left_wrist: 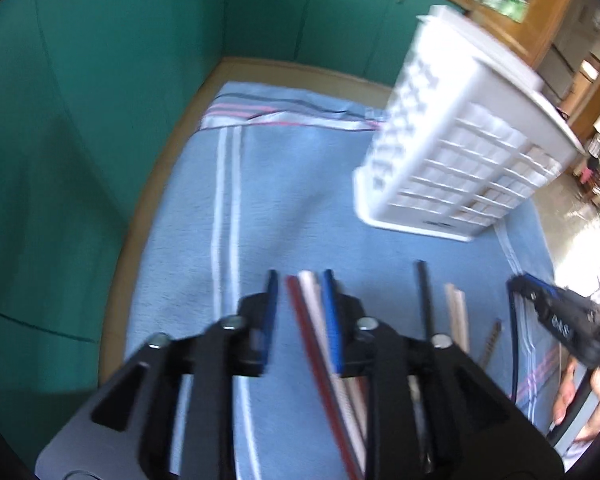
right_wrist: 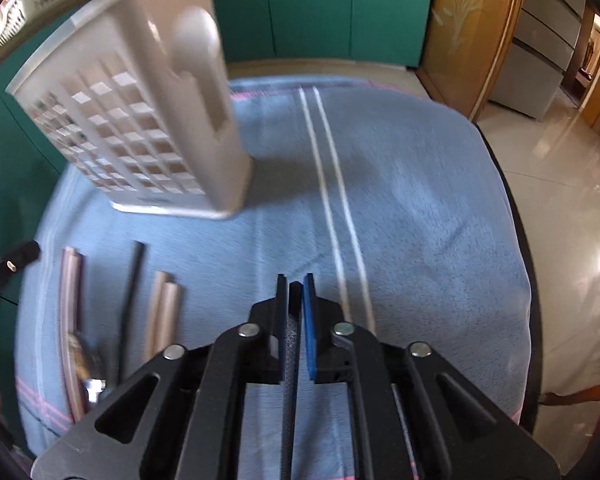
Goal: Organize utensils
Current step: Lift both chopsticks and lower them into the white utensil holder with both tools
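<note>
here the left gripper [left_wrist: 300, 280] stands released over a red stick [left_wrist: 320, 368]; the right gripper [right_wrist: 295, 284], narrowly parted, straddles a dark stick [right_wrist: 291, 344]; white basket [right_wrist: 140, 120] toward the towel's [right_wrist: 420, 200] far edge.

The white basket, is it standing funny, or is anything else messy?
The white basket looks tilted, though the fisheye lens may exaggerate that; its base sits flat on the blue towel. It is empty, while the chopsticks and a black stick lie loose on the towel beside it.

Black left tool [left_wrist: 300, 280] and right tool [right_wrist: 296, 282], blue pads, silver screws.
</note>
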